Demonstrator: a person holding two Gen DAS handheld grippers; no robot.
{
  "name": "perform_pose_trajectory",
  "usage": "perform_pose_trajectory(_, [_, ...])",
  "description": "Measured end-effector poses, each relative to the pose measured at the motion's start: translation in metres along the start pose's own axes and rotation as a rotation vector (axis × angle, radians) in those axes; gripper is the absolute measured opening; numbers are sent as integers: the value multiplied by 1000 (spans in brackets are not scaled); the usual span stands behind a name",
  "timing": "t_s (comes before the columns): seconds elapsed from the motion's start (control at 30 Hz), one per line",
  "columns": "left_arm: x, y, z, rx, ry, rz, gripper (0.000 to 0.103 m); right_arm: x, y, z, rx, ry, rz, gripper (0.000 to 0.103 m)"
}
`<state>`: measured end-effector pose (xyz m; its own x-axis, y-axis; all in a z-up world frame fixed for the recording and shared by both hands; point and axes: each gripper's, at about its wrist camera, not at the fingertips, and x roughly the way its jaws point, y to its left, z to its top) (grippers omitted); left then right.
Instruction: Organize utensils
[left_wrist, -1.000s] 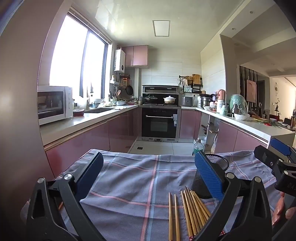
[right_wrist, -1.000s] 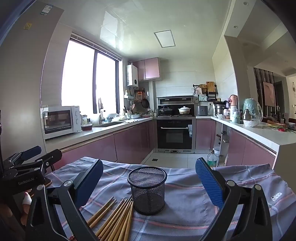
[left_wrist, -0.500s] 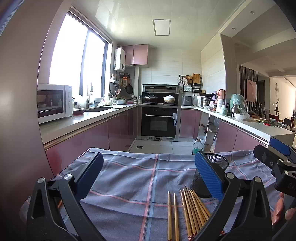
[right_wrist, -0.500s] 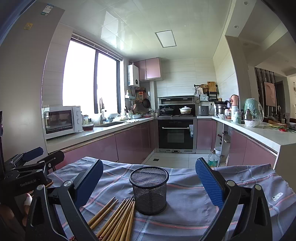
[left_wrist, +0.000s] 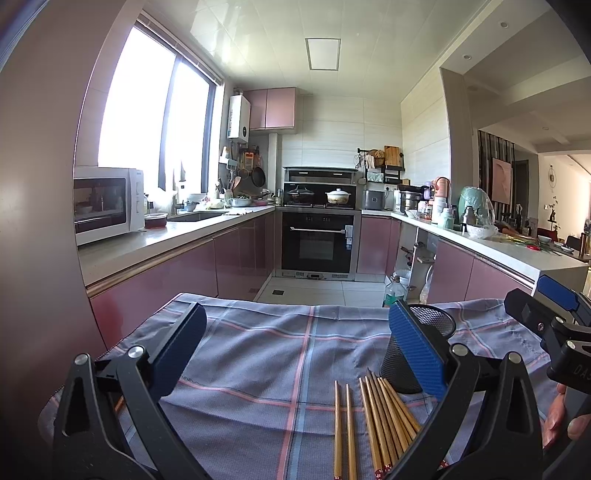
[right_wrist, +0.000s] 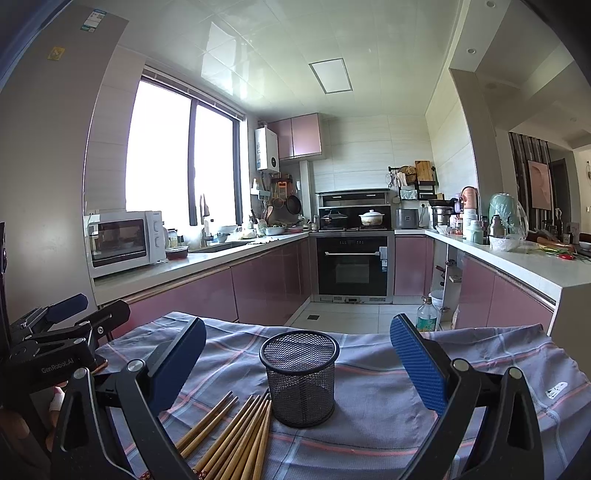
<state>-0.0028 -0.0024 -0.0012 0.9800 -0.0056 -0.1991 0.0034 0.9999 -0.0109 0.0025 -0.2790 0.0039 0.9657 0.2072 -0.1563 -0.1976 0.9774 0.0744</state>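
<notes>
A black mesh cup (right_wrist: 299, 376) stands upright on a plaid cloth (right_wrist: 388, 373) in a kitchen. Wooden chopsticks (right_wrist: 236, 432) lie flat in a loose bundle just beside its base (tips toward the cup). The left gripper (left_wrist: 295, 354) and right gripper (right_wrist: 297, 363) both hover above the cloth, fingers spread wide, holding nothing

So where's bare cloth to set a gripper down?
Free: the checked grey cloth left of the wooden chopsticks, and right of the black mesh cup toward the cloth's white tag. Crowded: chopsticks fanned against the cup's base.
</notes>
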Motion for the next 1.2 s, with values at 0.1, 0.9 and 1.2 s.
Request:
perform_pose_trajectory(0.1, [1,1,-1,-1,-1,-3,97,1,2,0,0,1,0,97])
perform_pose_trajectory(0.9, [2,-1,-2,-6,8,-5,97,5,-1,-6,4,7,4,97])
perform_pose_trajectory(1.2, [2,-2,-2,-6,9,-6,97,5,-1,-6,6,9,5,97])
